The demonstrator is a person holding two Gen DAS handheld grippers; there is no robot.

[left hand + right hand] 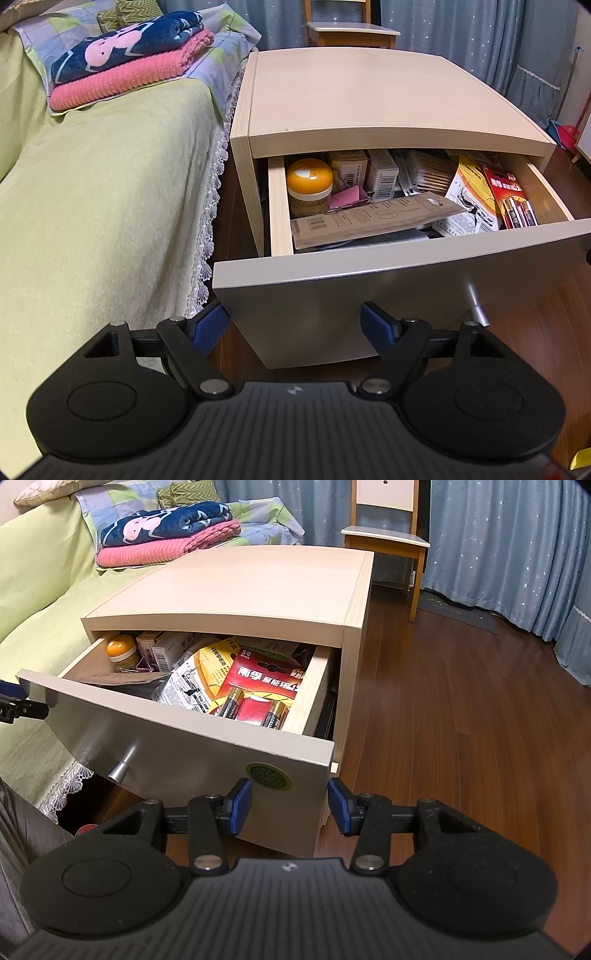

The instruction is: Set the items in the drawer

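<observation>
The pale wooden nightstand (pixel 354 92) (pixel 258 579) has its drawer pulled out, grey front panel (pixel 369 295) (pixel 192 753) facing me. Inside lie an orange-lidded jar (pixel 309 177) (pixel 120 647), small boxes (pixel 365 171), a brown cardboard pack (pixel 373 219), a printed package (pixel 465 199) (pixel 192 683) and a red battery pack (pixel 511 199) (pixel 258 690). My left gripper (pixel 295 328) is open and empty, in front of the panel's lower left. My right gripper (pixel 290 806) is open and empty, at the panel's lower right corner. The left gripper's tip (pixel 14 699) shows at the panel's left edge.
A bed with a green cover (pixel 92 203) and lace trim stands left of the nightstand, with folded pink and navy blankets (pixel 129 62) (pixel 166 531). A wooden chair (pixel 391 535) and blue curtains (pixel 498 535) stand behind. Wood floor (pixel 461 701) spreads to the right. A metal knob (pixel 120 770) sticks out of the panel.
</observation>
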